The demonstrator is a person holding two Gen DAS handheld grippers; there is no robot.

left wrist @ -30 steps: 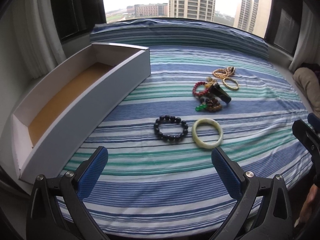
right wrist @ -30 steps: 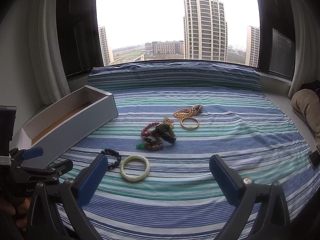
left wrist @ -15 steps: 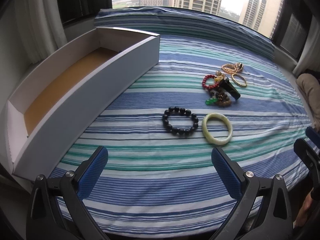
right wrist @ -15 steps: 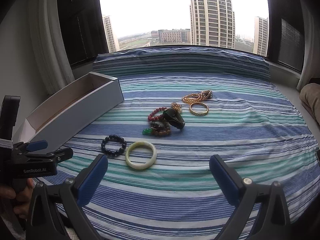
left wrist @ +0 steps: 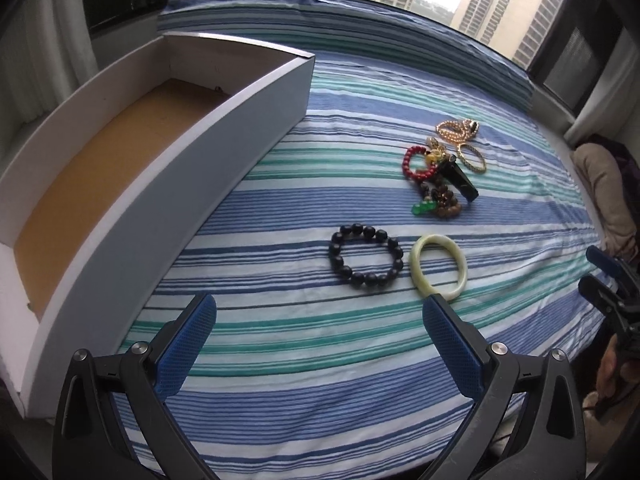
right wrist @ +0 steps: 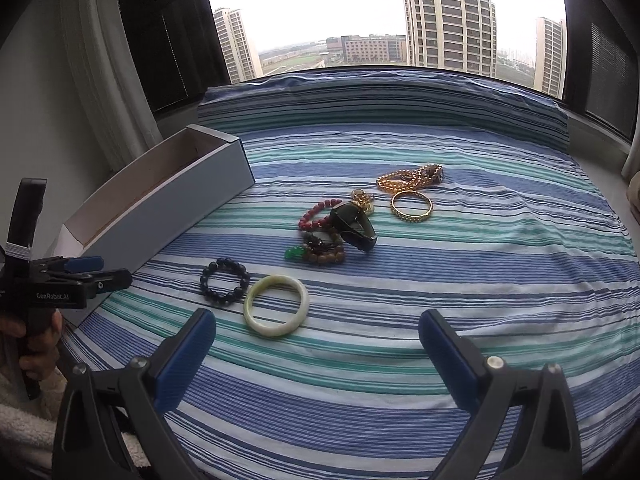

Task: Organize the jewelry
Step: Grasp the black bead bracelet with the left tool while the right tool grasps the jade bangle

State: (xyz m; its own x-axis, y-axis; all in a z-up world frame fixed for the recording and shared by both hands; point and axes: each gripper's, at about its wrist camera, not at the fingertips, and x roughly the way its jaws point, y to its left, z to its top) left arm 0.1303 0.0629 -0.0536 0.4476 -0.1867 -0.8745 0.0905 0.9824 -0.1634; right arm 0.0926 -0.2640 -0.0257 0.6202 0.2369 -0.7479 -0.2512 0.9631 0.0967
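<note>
Jewelry lies on a striped bedspread (left wrist: 320,340). A black bead bracelet (left wrist: 366,256) (right wrist: 225,281) and a pale jade bangle (left wrist: 439,267) (right wrist: 276,306) lie side by side nearest me. Beyond them is a heap with a red bead bracelet (left wrist: 416,162) (right wrist: 318,213), a dark bangle (right wrist: 354,226), brown beads (left wrist: 444,204) and a green pendant (right wrist: 294,254). A gold bangle (right wrist: 411,206) and a gold chain (right wrist: 408,178) lie farthest. My left gripper (left wrist: 320,340) is open and empty, just short of the black bracelet. My right gripper (right wrist: 318,346) is open and empty, near the jade bangle.
A long white box (left wrist: 120,168) (right wrist: 168,200) with a brown floor stands open and empty at the left. A window with dark blinds runs behind the bed. A beige cushion (left wrist: 604,184) lies at the right edge. The left gripper shows in the right wrist view (right wrist: 80,276).
Both grippers have moved forward toward the jewelry, which looks larger and closer. The left view has turned toward the box. Nothing on the bed has moved.
</note>
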